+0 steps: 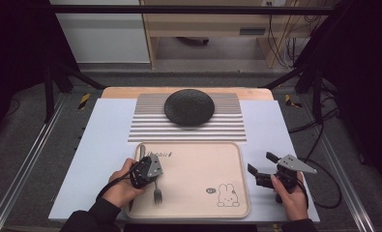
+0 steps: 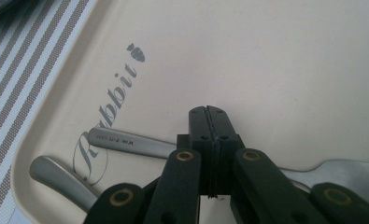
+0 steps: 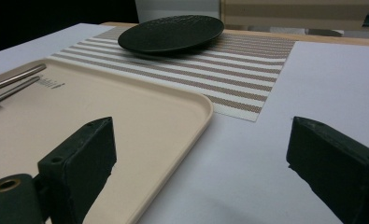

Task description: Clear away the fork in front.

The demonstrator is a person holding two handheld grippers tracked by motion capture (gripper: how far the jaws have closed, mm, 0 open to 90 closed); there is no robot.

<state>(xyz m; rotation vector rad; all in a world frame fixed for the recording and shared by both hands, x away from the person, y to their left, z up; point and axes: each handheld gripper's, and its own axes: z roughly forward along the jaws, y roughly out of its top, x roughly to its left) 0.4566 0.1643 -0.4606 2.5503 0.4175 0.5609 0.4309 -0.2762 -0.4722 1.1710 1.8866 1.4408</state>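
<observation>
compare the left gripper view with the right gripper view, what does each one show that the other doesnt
Left gripper view: the left gripper with its jaws shut over a fork lying on the tray, and the full "Rabbit" lettering.
Right gripper view: the right gripper with its jaws wide open, and the whole dark plate.
Both: the beige tray and the striped placemat.

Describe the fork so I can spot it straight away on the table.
Find the beige tray with the rabbit drawing, at the near edge of the table. The fork lies at its left end, under the left tool, tines toward the person. The second steel handle beside it rests against the tray's left rim, its head hidden.
</observation>
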